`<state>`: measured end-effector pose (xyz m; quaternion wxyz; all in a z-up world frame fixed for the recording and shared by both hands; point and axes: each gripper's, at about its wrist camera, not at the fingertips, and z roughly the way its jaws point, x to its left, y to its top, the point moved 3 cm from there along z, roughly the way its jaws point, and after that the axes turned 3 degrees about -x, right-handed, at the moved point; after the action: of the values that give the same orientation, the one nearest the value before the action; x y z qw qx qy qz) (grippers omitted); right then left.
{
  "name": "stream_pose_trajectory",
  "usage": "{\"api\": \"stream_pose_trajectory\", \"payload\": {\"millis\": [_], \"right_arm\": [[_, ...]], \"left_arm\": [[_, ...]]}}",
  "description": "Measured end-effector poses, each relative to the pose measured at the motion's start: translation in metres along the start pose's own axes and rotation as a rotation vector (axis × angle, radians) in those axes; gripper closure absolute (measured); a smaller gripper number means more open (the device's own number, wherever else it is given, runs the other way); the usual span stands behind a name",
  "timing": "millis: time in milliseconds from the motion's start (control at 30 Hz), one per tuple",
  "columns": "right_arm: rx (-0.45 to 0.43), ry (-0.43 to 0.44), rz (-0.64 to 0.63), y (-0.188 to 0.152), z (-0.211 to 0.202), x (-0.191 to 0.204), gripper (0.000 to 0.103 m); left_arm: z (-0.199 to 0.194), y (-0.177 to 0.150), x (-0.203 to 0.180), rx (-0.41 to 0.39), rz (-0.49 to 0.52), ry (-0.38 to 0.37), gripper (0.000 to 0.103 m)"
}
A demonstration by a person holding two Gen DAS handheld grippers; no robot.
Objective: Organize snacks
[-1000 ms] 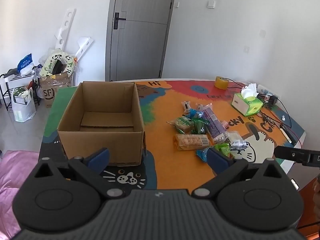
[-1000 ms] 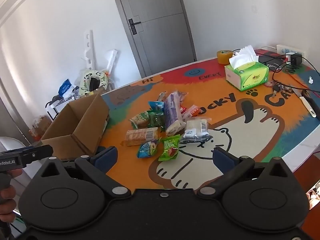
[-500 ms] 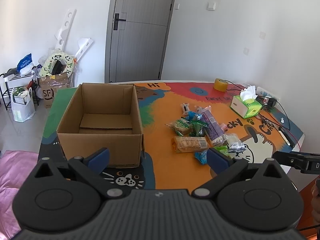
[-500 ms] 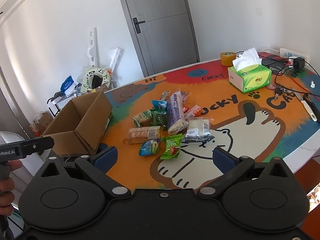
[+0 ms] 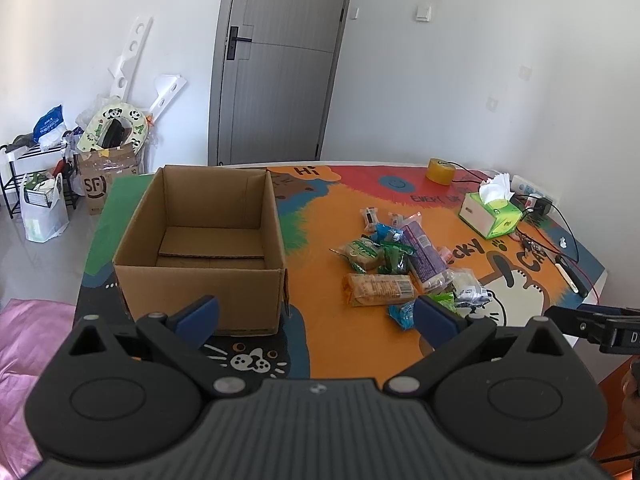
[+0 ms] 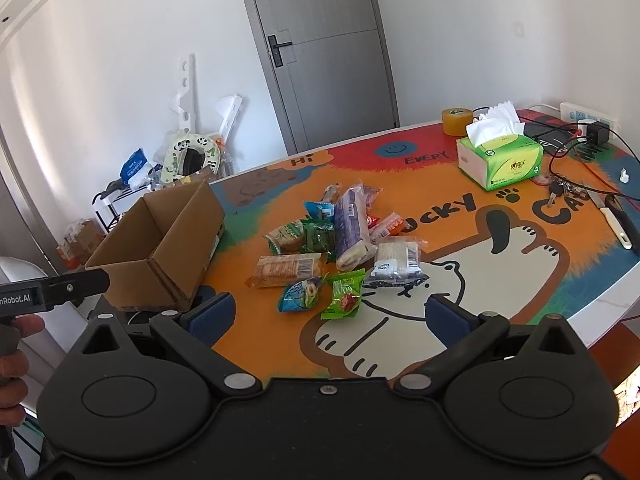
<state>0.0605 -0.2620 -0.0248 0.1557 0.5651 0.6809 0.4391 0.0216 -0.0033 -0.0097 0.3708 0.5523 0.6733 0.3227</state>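
Your left gripper [image 5: 316, 314] spread wide, empty, above near table edge; open brown cardboard box [image 5: 200, 248] beyond left finger. Your right gripper [image 6: 327, 312] likewise agape; pile of wrapped snack packets [image 6: 340, 248] ahead between fingers, untouched.

Lighting: bright, even daylight; source outside both views. Shadows: soft, short, beneath the cardboard box [image 5: 200, 240] and snack packets [image 6: 340, 240]. Glare: mild sheen on the bench [image 6: 500, 280] covering. Distortion: strong fisheye bowing; dark vignette at corners. Focus: generally sharp.
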Motion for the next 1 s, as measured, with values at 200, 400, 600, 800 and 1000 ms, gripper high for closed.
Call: {"api": "stream_pose_trajectory", "payload": {"millis": [200,400,600,800,1000], "right_arm": [[-0.006,-0.010,0.003,0.000,-0.001,0.000,0.000],[-0.016,-0.014,0.001,0.000,-0.006,-0.001,0.000],[0.003,-0.007,-0.002,0.000,0.000,0.000,0.000],[0.021,-0.011,0.007,-0.004,0.005,-0.002,0.000],[0.019,-0.014,0.001,-0.004,0.002,0.001,0.000]], "left_arm": [[0.001,0.002,-0.001,-0.001,-0.005,-0.002,0.000],[0.001,-0.001,0.001,0.007,-0.016,-0.003,0.000],[0.004,-0.002,-0.002,0.015,-0.008,-0.008,0.000],[0.003,-0.002,0.000,0.011,-0.012,-0.008,0.000],[0.002,-0.002,0.000,0.015,-0.020,-0.006,0.000]]}}
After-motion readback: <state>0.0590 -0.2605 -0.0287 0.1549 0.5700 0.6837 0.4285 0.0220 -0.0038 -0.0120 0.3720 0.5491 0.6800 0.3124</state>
